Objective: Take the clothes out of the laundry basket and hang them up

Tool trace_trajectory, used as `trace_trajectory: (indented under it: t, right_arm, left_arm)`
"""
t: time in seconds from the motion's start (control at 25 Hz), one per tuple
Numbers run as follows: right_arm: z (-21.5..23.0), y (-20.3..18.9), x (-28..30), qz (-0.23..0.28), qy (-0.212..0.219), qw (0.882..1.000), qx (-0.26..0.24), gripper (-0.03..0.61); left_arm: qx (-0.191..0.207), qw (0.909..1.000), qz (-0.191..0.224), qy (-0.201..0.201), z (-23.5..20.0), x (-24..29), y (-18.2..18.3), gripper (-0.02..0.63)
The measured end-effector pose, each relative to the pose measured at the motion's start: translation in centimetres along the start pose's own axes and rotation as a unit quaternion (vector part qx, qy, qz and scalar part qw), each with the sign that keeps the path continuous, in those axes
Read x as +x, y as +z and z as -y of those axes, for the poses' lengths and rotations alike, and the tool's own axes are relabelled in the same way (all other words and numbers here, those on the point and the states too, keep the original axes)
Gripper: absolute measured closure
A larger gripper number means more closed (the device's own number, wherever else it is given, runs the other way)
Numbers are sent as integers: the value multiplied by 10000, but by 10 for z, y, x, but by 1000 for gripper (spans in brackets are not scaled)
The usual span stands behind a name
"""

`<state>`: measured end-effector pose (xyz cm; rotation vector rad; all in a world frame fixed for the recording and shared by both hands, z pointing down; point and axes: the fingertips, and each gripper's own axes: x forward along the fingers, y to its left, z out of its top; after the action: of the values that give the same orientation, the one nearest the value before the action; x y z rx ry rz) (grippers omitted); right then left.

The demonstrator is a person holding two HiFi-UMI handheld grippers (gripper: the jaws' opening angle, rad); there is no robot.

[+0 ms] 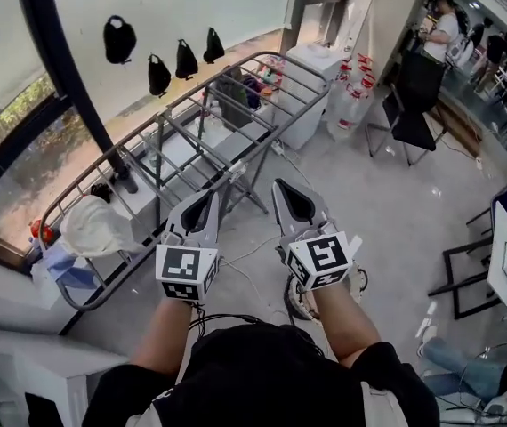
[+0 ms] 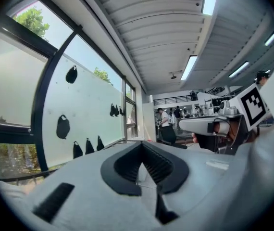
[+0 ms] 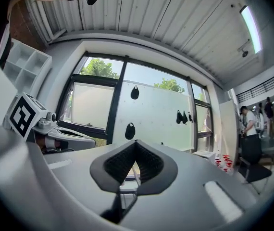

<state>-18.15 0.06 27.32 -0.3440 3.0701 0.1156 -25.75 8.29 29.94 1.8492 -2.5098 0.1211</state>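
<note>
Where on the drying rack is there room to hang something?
The drying rack has bare middle rails between the white garment at its near end and the dark clothes at its far end. Both ends are crowded.

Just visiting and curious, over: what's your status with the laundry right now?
Left gripper, right gripper: fingers shut, nothing held. White garment already draped on drying rack, near end. Nothing seen blocking the rack.
</note>
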Motion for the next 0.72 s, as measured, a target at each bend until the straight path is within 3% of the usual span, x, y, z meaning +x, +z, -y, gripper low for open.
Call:
trace_trajectory:
  t: [0.16, 0.4, 0.56, 0.72]
  right_arm:
    - [77, -4, -58, -67, -908, 9958, -50, 565]
    - [171, -20, -162, -258, -2086, 9777, -22, 565]
    - [225, -22, -232, -266, -2819, 9591, -20, 565]
    - [263, -25, -288, -353, -3243, 9453, -35, 565]
  left_arm:
    - [30, 9958, -6, -915, 80, 54, 3, 607]
    - [44, 9800, -13, -1992, 203, 112, 7, 607]
    - [66, 9642, 74, -2648, 283, 136, 12, 607]
    - [-79, 9459, 133, -3241, 354, 152, 18, 607]
